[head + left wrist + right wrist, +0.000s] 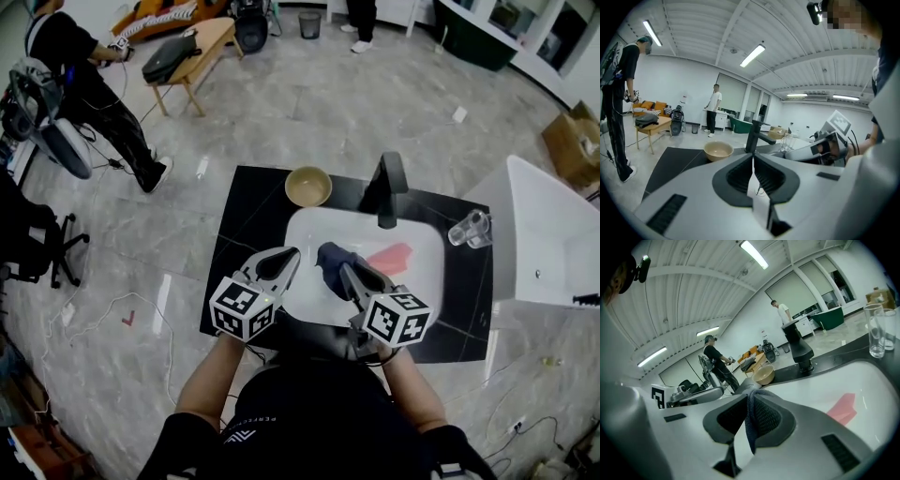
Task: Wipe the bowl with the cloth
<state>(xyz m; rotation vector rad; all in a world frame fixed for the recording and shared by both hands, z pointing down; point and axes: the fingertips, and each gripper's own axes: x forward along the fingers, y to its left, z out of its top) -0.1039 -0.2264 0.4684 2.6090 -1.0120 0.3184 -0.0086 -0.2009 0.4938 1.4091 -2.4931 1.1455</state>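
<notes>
A tan bowl (308,187) stands upright on the black counter (246,234) behind the white sink (422,281); it also shows in the left gripper view as the bowl (718,150) and in the right gripper view as the bowl (763,375). My right gripper (345,272) hangs over the sink's left part, shut on a dark blue cloth (332,258). The cloth (751,427) is pinched between its jaws (751,397) and droops from them. My left gripper (289,257) is shut with nothing in it, over the sink's left rim; its jaws (753,158) meet edge to edge.
A black faucet (386,187) rises at the sink's back edge, right of the bowl. A pink cloth-like piece (389,257) lies in the basin. Clear glasses (469,228) stand on the counter at the right. People stand on the floor far behind.
</notes>
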